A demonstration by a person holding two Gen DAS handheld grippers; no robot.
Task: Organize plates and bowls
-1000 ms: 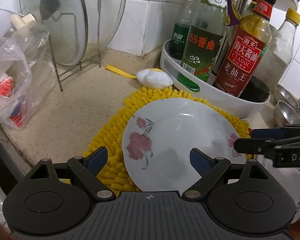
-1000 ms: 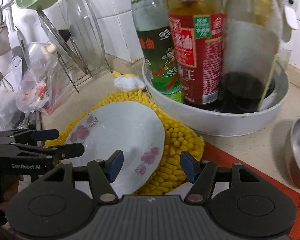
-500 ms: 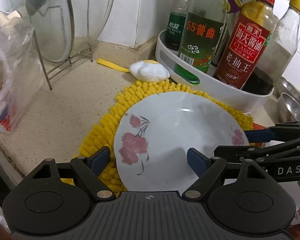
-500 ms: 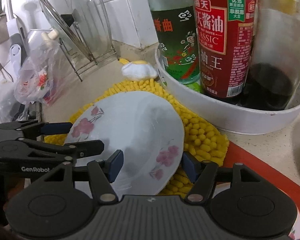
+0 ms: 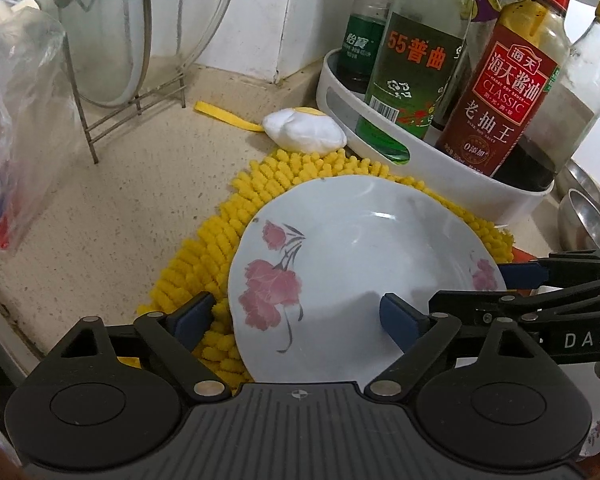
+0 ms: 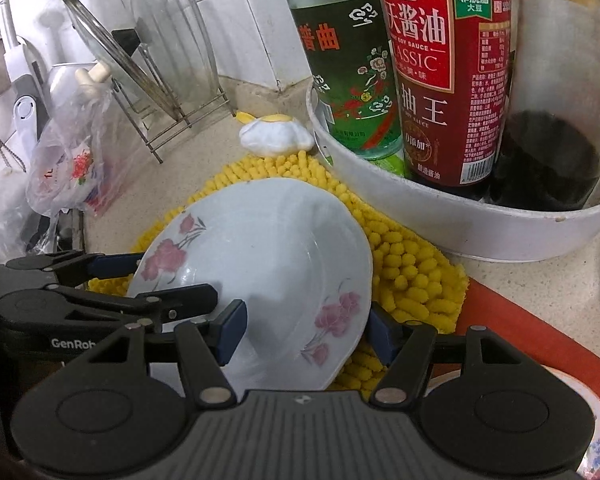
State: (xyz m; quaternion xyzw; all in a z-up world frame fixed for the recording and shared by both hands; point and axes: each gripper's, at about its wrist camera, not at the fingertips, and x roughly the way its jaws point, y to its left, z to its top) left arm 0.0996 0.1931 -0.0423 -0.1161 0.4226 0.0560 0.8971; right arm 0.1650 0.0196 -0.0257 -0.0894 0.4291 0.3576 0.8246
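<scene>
Left wrist: plate between fingers.

Plate near rim: hidden behind left gripper body; we can't see if it rests on mat.
Right gripper R finger: partly behind plate rim in its own view; contact w/ plate unclear to us.
Second plate: cut off at frame corner, only a sliver.
Bottles: tops cropped in right view.
Metal bowls: cut by edge; count unclear.
</scene>
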